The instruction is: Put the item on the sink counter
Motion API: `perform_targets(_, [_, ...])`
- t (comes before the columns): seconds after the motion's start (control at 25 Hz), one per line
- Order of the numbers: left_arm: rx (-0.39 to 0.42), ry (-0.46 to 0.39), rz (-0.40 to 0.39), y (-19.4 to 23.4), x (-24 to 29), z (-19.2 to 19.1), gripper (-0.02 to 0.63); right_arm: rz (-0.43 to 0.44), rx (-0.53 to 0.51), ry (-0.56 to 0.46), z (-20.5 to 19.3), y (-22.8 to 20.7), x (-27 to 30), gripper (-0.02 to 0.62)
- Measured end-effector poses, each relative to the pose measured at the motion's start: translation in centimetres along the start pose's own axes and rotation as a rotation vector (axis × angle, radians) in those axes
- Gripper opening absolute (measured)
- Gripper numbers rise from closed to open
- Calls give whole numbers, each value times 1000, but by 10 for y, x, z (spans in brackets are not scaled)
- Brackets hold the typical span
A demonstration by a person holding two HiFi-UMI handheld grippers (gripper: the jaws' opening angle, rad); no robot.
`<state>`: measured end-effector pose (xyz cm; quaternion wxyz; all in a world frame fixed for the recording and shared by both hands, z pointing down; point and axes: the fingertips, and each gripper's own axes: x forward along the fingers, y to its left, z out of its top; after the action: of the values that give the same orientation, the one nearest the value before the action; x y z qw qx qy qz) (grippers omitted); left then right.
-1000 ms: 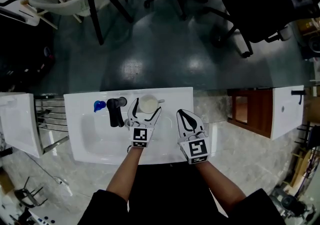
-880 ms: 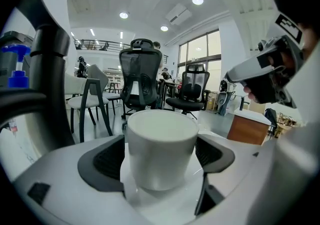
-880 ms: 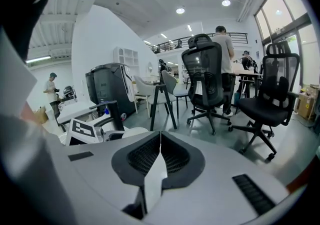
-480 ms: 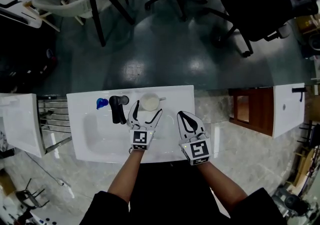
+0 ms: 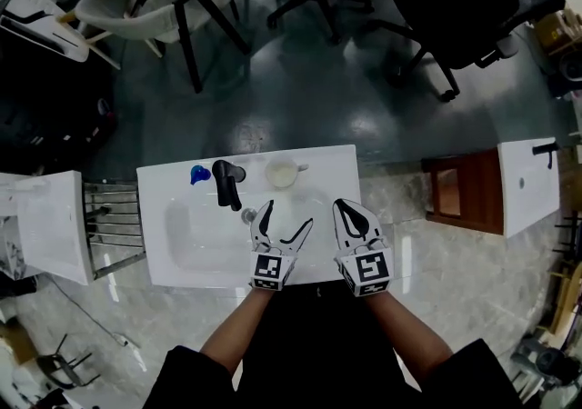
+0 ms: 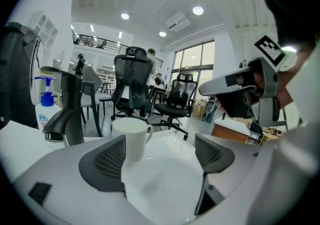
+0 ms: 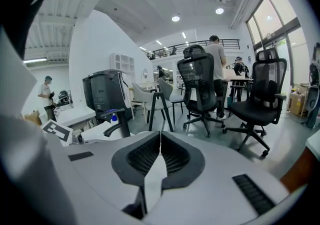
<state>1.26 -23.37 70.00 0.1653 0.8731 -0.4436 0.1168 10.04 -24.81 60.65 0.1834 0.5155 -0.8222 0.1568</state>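
Since the earlier frames, my left gripper (image 5: 285, 221) has drawn back from the cup (image 5: 282, 174) toward the near edge of the sink (image 5: 338, 167). Half a second ago its jaws flanked the cup; now they stand wide apart over the basin and well clear of it. In the left gripper view (image 6: 165, 156) only white basin shows between the pads, and the cup (image 6: 132, 136) stands upright beyond the left one.

I find the right gripper (image 5: 347, 213) little changed, its jaws pressed together on nothing (image 7: 160, 141), at the sink's right side.

The cup rests on the back ledge of the sink counter, just right of the black tap (image 5: 225, 182), with a blue-topped bottle (image 5: 199, 174) on the tap's far side.
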Motion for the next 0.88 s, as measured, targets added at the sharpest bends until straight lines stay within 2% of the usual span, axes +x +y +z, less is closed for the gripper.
perform_targets(0.2, [-9,-1,-34,-29,-40,14,430,-31,17,-47,0,18,-35,32])
perform_targets(0.36, [-16,-11,-9,-35,-89,35,426,-31,-2,-81,5,43,-60,32])
perform_targets(0.48, [15,-2,36,-38,-127,49,406,-65,-6,-114,14,47,-81,32])
perform_targets(0.52, [20,-2,52,-38,-140,53,377,-77,-3,-125,16,49,-88,32])
perform_targets(0.6, [2,-31,69,-37,-167,63,275,-89,-4,-143,23,58,-102,32])
perform_targets(0.72, [-32,-55,84,-33,-202,72,56,-80,-24,-158,30,82,-124,32])
perform_targets(0.8, [-34,-53,85,-32,-220,71,23,-70,-37,-158,32,98,-142,32])
perform_targets(0.88, [-38,-68,75,-30,-236,71,15,-58,-45,-149,31,113,-159,32])
